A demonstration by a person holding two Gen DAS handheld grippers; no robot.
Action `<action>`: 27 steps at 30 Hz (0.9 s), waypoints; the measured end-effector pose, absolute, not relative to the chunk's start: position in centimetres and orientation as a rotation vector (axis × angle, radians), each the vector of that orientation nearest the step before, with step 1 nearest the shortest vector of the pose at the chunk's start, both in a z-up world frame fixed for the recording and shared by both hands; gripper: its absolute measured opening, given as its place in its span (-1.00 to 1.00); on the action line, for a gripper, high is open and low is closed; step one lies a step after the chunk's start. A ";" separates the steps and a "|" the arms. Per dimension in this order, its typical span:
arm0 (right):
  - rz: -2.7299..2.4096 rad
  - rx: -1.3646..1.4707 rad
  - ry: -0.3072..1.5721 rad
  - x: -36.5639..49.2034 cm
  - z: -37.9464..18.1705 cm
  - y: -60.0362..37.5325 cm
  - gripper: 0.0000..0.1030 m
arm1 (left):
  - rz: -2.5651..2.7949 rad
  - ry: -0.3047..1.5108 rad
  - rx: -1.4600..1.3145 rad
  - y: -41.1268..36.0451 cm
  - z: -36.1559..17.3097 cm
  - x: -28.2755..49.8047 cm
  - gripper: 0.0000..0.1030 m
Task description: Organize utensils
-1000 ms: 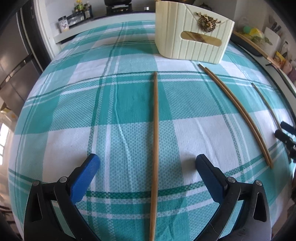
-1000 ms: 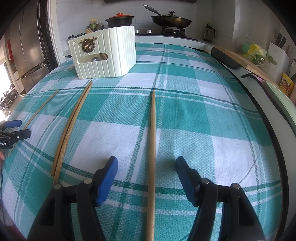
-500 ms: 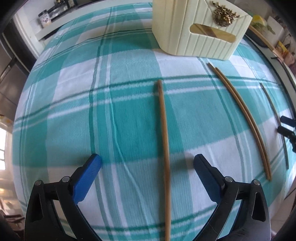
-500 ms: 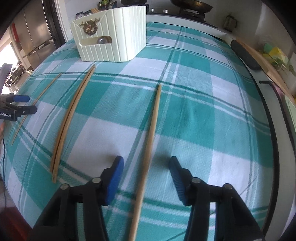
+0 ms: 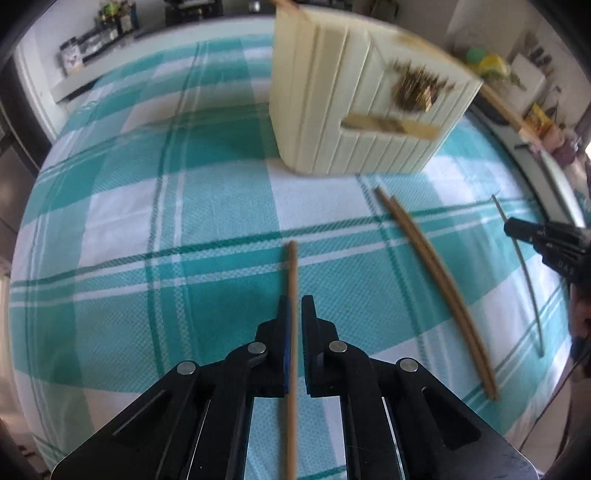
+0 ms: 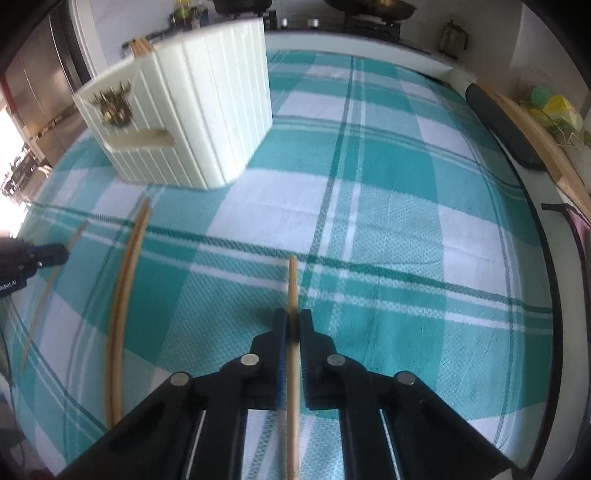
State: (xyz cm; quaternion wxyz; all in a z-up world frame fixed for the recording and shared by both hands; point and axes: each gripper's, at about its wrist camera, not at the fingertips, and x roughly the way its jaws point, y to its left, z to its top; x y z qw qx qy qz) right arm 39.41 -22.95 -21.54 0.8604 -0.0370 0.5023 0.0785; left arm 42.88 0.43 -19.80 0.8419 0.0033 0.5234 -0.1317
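Left chopstick (image 5: 291, 280): clamped in left gripper (image 5: 294, 310), jaws just closed.
Right chopstick (image 6: 293, 288): clamped in right gripper (image 6: 293, 323), jaws just closed.
Chopstick pair (image 5: 436, 273): lying on checked surface (image 5: 207, 206), near cream holder (image 5: 354, 110).

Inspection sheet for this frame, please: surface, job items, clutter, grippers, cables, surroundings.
Surface: teal checked cloth, flat.
Job's things: cream holder; chopstick pair lying on the cloth; one chopstick in each gripper.
Clutter: nothing seen on the cloth.
Grippers: left gripper shut on left chopstick; right gripper shut on right chopstick.
Cables: thin dark lead at the cloth's right edge.
Surroundings: fridge, pan on the hob.
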 end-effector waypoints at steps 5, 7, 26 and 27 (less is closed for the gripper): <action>0.219 -0.050 0.865 34.5 -15.3 -22.7 -0.88 | -0.341 0.923 -0.055 1.9 -14.7 38.7 -0.92; 0.228 -0.040 0.824 33.1 -13.5 -22.8 -0.88 | -0.341 0.917 -0.041 1.9 -14.1 38.8 -0.92; 0.269 0.002 0.657 27.2 -8.2 -22.1 -0.87 | -0.275 1.068 0.131 -0.8 -20.7 41.8 -0.93; 0.269 0.003 0.645 27.1 -7.9 -22.1 -0.87 | -0.284 1.039 0.092 -0.4 -19.9 41.4 -0.93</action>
